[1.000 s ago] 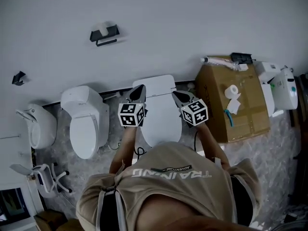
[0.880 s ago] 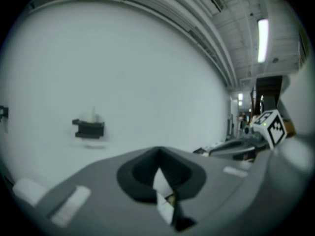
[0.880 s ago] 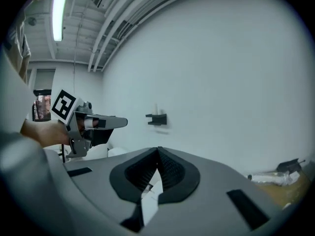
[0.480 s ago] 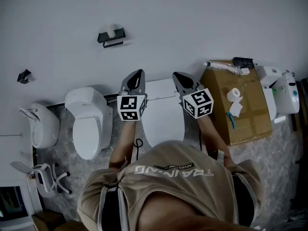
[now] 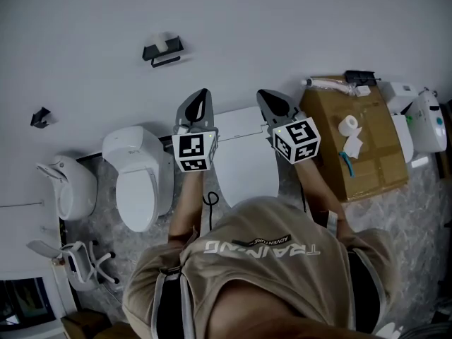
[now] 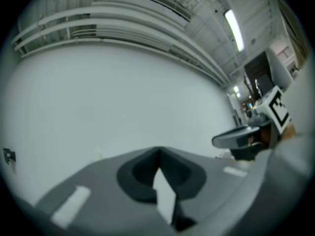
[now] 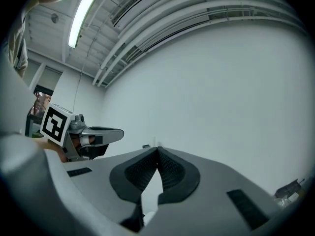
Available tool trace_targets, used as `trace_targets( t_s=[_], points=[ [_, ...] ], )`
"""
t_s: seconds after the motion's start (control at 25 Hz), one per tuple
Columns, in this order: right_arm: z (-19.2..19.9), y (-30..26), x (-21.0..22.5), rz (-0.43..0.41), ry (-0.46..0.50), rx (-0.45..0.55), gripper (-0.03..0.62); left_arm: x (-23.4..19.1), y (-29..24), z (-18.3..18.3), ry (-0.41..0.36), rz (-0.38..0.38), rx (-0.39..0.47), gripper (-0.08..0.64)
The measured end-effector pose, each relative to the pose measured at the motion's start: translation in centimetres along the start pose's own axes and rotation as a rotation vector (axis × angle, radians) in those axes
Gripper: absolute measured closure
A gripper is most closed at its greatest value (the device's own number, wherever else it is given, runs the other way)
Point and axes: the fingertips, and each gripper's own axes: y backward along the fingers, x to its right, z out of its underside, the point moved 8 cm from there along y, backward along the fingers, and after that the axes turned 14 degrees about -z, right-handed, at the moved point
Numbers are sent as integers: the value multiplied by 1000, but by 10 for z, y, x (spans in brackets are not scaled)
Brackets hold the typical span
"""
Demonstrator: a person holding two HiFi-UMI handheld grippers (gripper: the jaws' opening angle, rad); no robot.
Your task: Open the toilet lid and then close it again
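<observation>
Now, left of centre, the left gripper (image 5: 199, 103) has risen toward the wall, jaws pressed together on nothing. Mid-frame between both grippers, the toilet lid (image 5: 244, 168) lies flat and shut. The right gripper (image 5: 272, 103), likewise clenched and empty, has lifted too, so neither seems engaged with the lid.

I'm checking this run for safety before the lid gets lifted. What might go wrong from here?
1. The left hand-held gripper and the right hand-held gripper are both shut and raised toward the wall, off the toilet lid. Shut tips may just slide on its smooth edge.
2. A dark cable loops on the floor beside the toilet, so a step closer might snag it.
</observation>
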Motion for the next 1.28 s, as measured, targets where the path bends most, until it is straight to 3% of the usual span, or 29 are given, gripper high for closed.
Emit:
trace_targets(
  t_s=[0.24, 0.6, 1.04, 1.28],
  points=[
    [0, 10, 7, 9, 3, 21, 578, 11, 12, 10, -14, 12, -17, 557],
    [0, -5, 8, -42, 29, 15, 578, 3, 12, 11, -15, -4, -39, 557],
    [14, -16, -2, -39, -6, 23, 578, -2, 15, 44, 27, 14, -125, 557],
    [14, -22, -2, -36, 16, 3, 578, -3, 6, 46, 49, 45, -106, 557]
  ],
)
